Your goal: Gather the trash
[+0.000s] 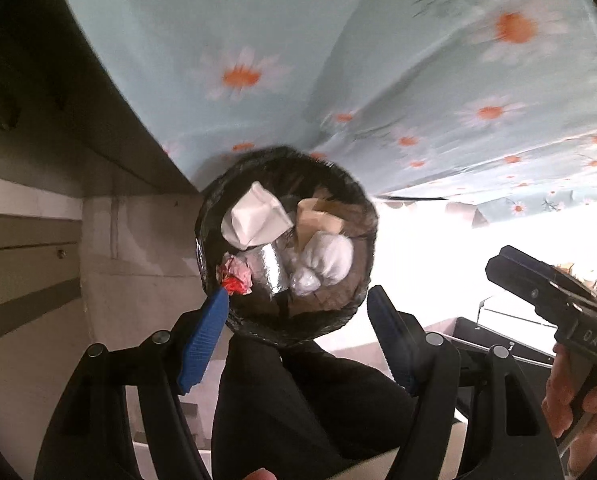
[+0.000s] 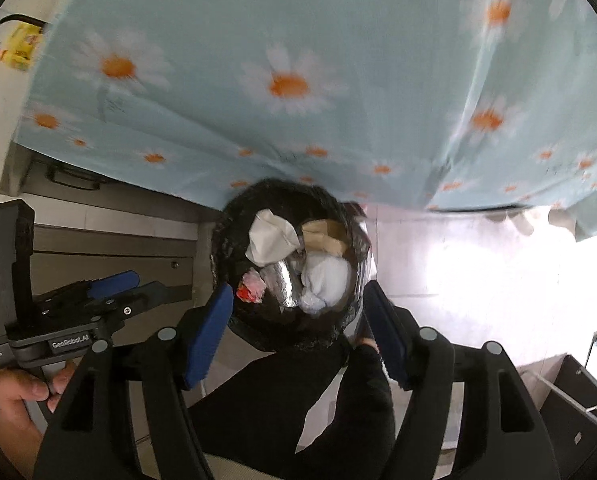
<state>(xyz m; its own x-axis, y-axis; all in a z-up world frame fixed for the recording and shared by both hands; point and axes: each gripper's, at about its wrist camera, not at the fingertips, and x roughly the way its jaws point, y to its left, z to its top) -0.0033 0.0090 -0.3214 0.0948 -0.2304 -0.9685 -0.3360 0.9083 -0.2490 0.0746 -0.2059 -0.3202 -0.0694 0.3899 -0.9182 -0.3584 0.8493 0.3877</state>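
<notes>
A round bin [image 1: 286, 248] lined with glossy black plastic sits at the centre of both views, below the edge of a pale blue daisy-print cloth [image 1: 338, 60]. Inside lie crumpled white paper [image 1: 256, 216], tan cardboard [image 1: 318, 216], a silvery foil strip [image 1: 272, 268], a white knotted bag [image 1: 330, 260] and a red-pink wrapper [image 1: 238, 278]. The left gripper [image 1: 298, 312] and the right gripper [image 2: 298, 312] both stand released, nothing between their ribbed blue pads [image 2: 208, 336].

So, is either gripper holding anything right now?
No. The left gripper and right gripper are both open and empty above the bin; the trash lies inside.
</notes>
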